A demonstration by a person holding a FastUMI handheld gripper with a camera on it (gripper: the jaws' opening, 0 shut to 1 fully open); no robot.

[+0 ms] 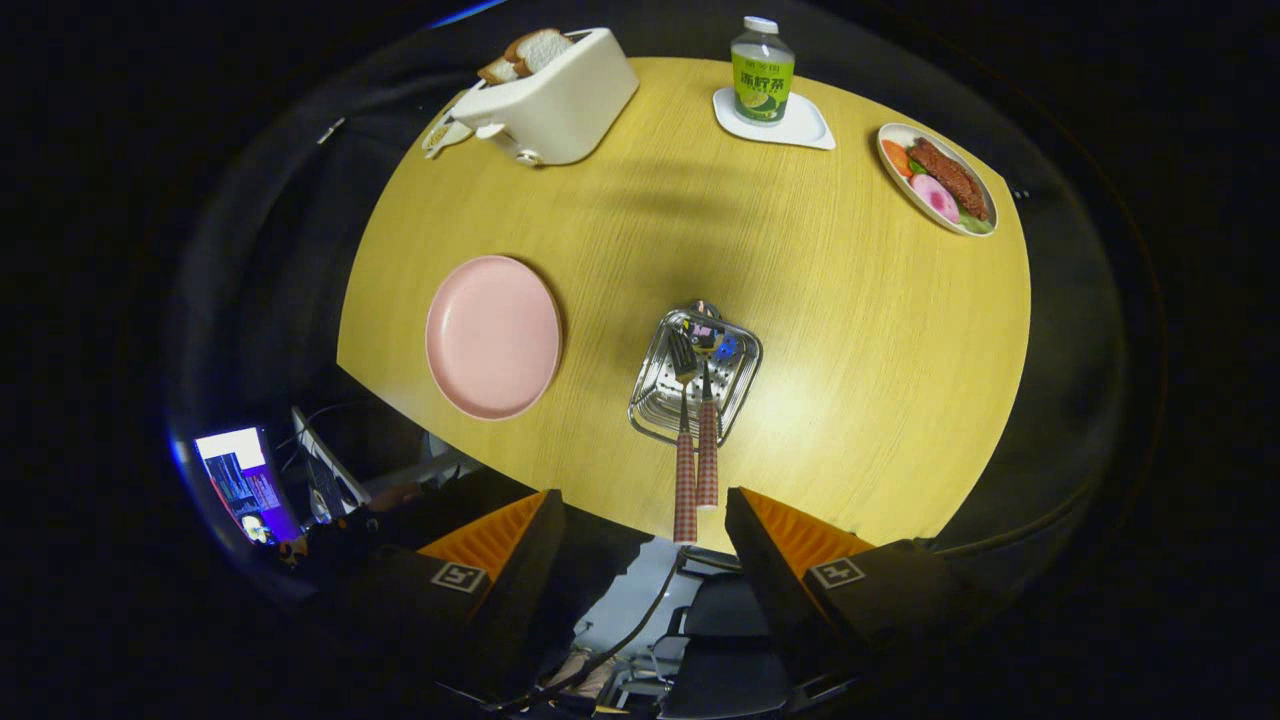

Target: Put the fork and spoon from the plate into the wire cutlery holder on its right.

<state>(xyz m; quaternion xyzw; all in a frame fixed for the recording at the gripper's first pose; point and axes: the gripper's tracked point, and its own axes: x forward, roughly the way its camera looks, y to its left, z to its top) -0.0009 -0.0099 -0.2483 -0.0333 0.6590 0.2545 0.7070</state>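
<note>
The gripper (645, 520) is held above the table (850, 330), looking down on it. Its two fingers (520, 540) are spread wide apart and grasp nothing.

The holder (650, 405) stands on the table beyond the fingers, to the right of the plate (493, 336). It contains both utensils, standing side by side with their checked handles rising toward the camera:
- the fork (685, 470), on the left, tines down;
- the spoon (707, 455), on the right, touching or just beside the fork.

The handle ends sit between the fingers without touching either one. The pink plate carries nothing.

At the far side of the table:
- a toaster (560, 100) with bread (525, 52) in its slots;
- a bottle (762, 70) standing on a coaster (810, 128);
- a dish (985, 195) holding food (945, 178).
</note>
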